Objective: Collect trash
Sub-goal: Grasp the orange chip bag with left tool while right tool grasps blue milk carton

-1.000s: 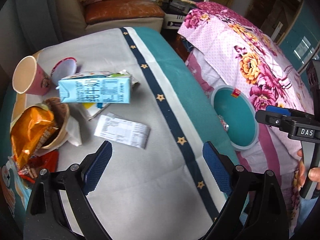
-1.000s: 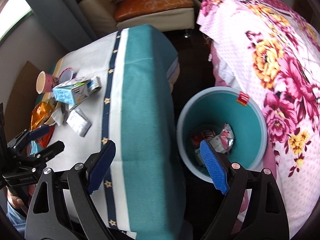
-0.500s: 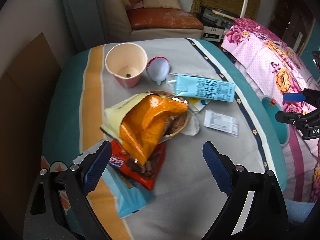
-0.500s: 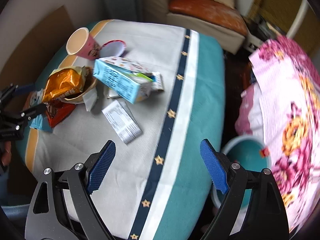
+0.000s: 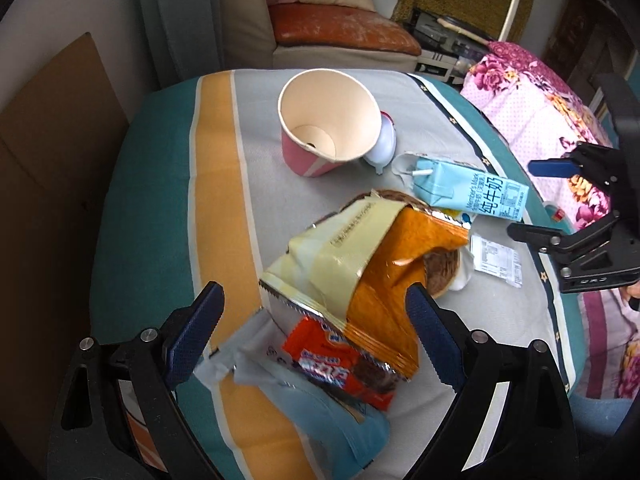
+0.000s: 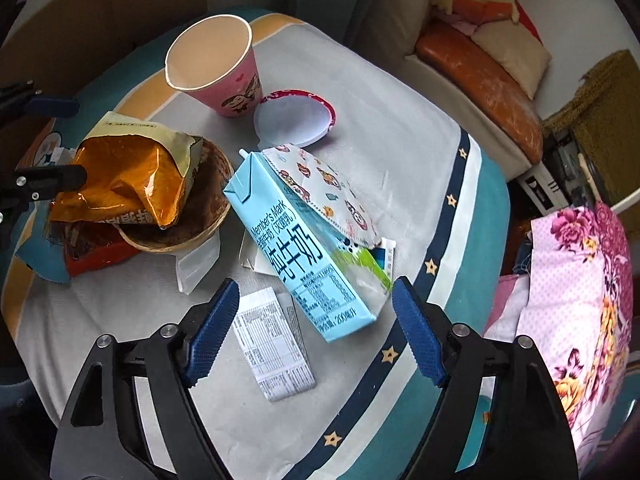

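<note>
Right wrist: brown bowl [image 6: 200,232] holds orange bag [image 6: 124,184] (crumpled).

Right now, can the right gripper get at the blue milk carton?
Probably yes: the right gripper is open, the milk carton lies just ahead, its near end between the fingers, nothing blocking it.

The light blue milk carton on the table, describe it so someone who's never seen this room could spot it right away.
Start at the round table with the grey, teal and orange striped cloth. Near its middle lies a heap of wrappers; the long light blue milk carton lies on its side beside the brown wicker bowl. It is the only rigid box there, printed with dark blue characters.
</note>
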Demonstrator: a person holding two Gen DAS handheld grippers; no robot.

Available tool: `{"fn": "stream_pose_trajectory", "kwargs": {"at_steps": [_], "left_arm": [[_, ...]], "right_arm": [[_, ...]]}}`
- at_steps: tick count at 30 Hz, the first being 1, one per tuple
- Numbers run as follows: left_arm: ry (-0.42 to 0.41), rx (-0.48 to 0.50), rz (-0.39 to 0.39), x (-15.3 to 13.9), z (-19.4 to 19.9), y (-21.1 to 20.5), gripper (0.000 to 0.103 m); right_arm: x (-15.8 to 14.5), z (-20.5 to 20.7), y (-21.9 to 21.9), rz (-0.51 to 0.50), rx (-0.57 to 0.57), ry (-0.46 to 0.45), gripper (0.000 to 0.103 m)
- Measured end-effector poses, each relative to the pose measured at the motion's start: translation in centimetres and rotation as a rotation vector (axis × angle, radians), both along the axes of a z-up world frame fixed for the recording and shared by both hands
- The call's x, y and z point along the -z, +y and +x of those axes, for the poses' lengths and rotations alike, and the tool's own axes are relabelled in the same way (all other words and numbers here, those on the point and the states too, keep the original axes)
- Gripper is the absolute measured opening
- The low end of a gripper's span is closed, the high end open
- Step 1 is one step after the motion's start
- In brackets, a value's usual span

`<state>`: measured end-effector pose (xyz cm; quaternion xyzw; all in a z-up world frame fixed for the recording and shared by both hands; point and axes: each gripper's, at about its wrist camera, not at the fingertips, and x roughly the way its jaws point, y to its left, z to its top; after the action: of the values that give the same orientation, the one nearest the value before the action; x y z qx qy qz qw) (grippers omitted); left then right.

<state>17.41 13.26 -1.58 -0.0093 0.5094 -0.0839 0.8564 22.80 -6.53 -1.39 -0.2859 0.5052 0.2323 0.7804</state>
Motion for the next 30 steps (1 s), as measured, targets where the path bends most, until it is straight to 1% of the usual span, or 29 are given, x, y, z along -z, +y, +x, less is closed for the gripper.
{"fn": "stream_pose_trajectory", "kwargs": {"at_steps": [3, 5, 8, 9, 10, 11, 12, 16, 18, 21, 22, 23, 28, 30], "left_arm": [[-0.004, 0.005, -0.026, -0.1, 0.6, 0.8, 0.092], [-0.004, 0.001, -0.046, 0.0, 0.8, 1.2, 0.092], [0.010, -0.001, -0.079, 0.4, 1.1, 1.7, 0.092], [0.015, 0.001, -0.083, 0.6, 1.5, 1.6, 0.092], [0.019, 0.005, -0.085, 0.7, 1.6, 1.5, 0.092], [0.022, 0.009, -0.084, 0.8, 1.7, 1.3, 0.092], [0.026, 0.014, -0.081, 1.0, 1.9, 1.1, 0.092], [0.034, 0.051, -0.069, 1.3, 2.4, -0.3, 0.092], [0.027, 0.077, -0.054, 1.6, 2.5, -1.2, 0.092], [0.002, 0.090, -0.038, 1.7, 2.4, -2.1, 0.092], [-0.009, 0.095, -0.038, 1.6, 2.2, -2.4, 0.085], [-0.014, 0.101, -0.035, 1.6, 2.0, -2.6, 0.073], [-0.033, 0.108, -0.020, 1.1, 0.6, -3.9, 0.062], [-0.039, 0.113, -0.031, 0.7, -0.1, -4.3, 0.061]], "right_arm": [[1.3, 0.3, 1.2, -0.051, -0.054, -0.001, 0.063], [2.1, 0.5, 1.9, -0.075, -0.079, -0.001, 0.062], [3.0, 0.6, 2.6, -0.105, -0.103, -0.031, 0.062], [3.1, 0.7, 2.6, -0.104, -0.103, -0.040, 0.058], [3.1, 0.7, 2.6, -0.104, -0.099, -0.055, 0.051], [2.9, 0.7, 2.5, -0.104, -0.095, -0.070, 0.046], [2.7, 0.8, 2.3, -0.083, -0.088, -0.057, 0.043], [0.9, 0.4, 1.6, -0.015, -0.060, -0.050, 0.038], [-0.2, 0.5, 0.6, 0.043, -0.024, -0.019, 0.035], [-1.2, 0.3, -1.1, 0.120, 0.039, 0.037, 0.035], [-1.4, 0.0, -1.7, 0.138, 0.053, 0.052, 0.035], [-1.4, -0.3, -2.1, 0.153, 0.067, 0.069, 0.035], [-0.3, -1.9, -4.6, 0.213, 0.130, 0.198, 0.035], [0.3, -2.8, -5.4, 0.230, 0.151, 0.236, 0.035]]}}
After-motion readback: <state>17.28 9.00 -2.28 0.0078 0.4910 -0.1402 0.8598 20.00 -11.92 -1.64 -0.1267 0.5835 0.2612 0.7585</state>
